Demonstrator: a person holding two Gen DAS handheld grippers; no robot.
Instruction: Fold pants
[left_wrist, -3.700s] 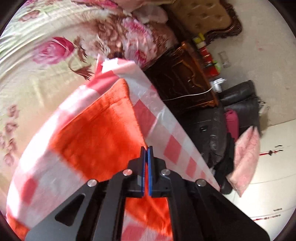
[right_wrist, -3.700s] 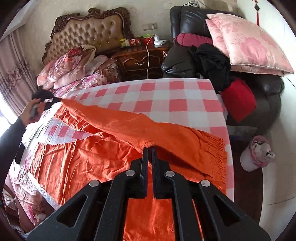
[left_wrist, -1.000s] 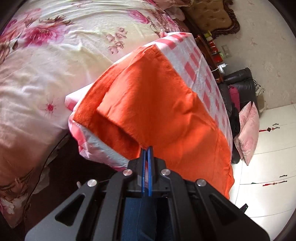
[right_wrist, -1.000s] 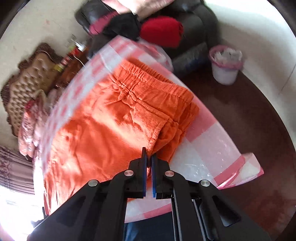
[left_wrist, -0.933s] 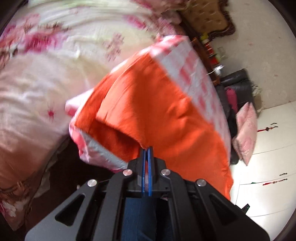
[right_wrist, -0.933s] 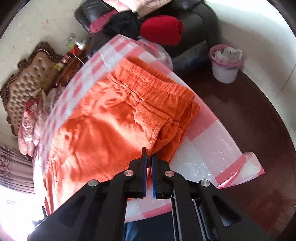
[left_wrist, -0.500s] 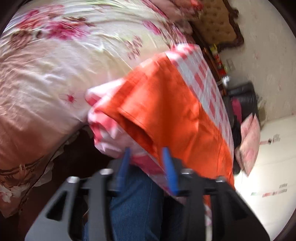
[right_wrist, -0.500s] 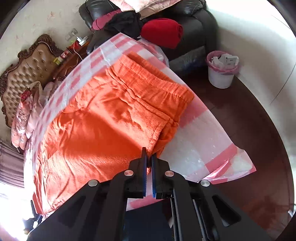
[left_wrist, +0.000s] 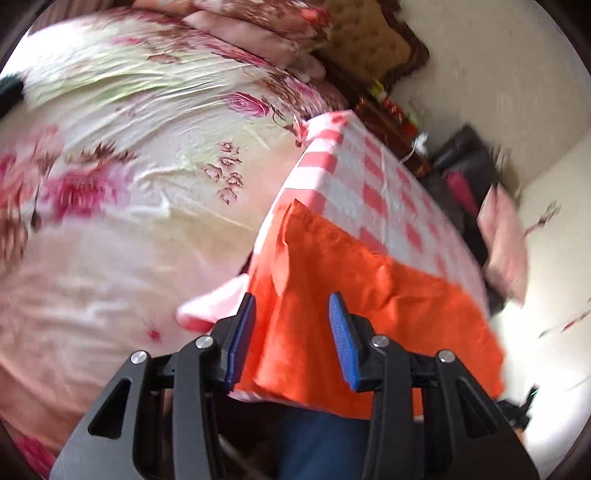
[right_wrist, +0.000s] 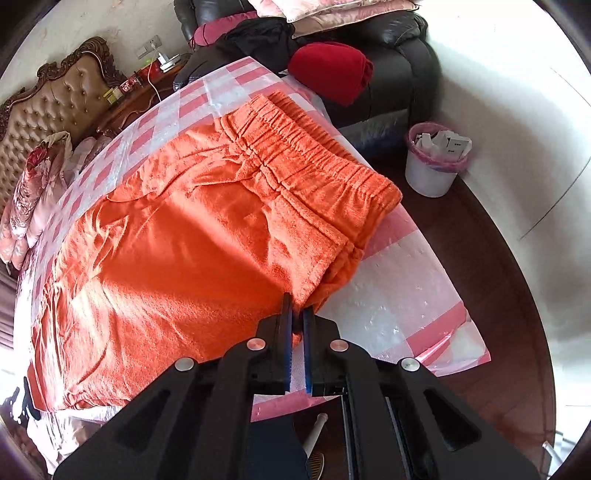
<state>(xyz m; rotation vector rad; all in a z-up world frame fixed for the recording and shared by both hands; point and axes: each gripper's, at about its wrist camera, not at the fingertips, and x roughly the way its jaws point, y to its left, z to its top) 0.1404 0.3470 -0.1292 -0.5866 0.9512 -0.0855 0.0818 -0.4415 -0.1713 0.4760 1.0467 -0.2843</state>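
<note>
Pants (right_wrist: 192, 236) lie folded flat on the checked tablecloth (right_wrist: 399, 295). At their left end the left gripper (left_wrist: 291, 332) has just opened, apparently clear of the cloth, though blur hampers that view. At the waistband corner the right gripper (right_wrist: 297, 325) pinches the orange fabric.

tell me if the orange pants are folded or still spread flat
Folded once: the orange pants lie doubled lengthwise on the checked tablecloth, two layers stacked at the waistband corner.

A home bedroom: floral-quilted bed (left_wrist: 140, 155), tufted headboard (right_wrist: 55, 107), nightstand (right_wrist: 136, 99), leather armchair (right_wrist: 402, 55).
</note>
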